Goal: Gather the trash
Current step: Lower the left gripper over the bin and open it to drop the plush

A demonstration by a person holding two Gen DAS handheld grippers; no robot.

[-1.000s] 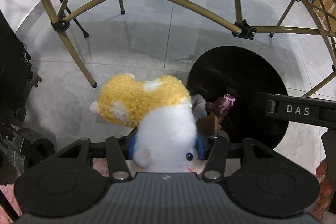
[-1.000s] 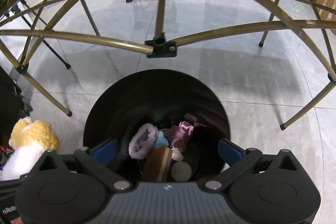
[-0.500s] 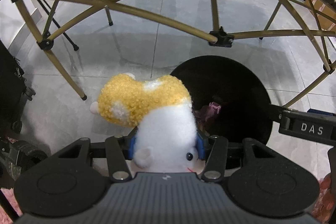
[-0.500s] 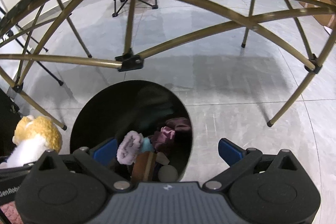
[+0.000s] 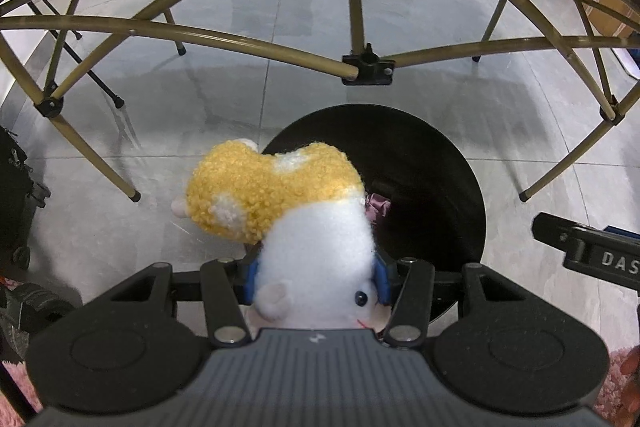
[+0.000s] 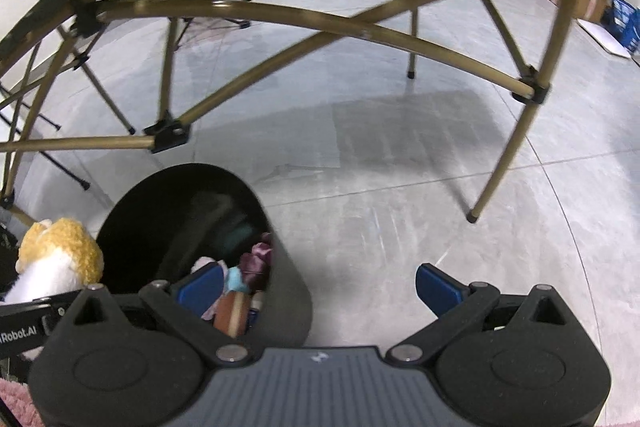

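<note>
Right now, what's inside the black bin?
In the black bin: a purple satin scrap, something pale fuzzy, a teal bit, a brown piece. The right gripper and bin wall cover the rest; the bottom is not visible.

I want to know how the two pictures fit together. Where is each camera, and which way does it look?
Left wrist: sits on the left gripper, looking down along its fingers at the plush toy clamped between them and the black bin on the floor; the right gripper's edge shows at right.
Right wrist: sits on the right gripper, open and empty, looking down at grey floor beside the bin.
Shared: toy, bin, and the gold folding frame.
</note>
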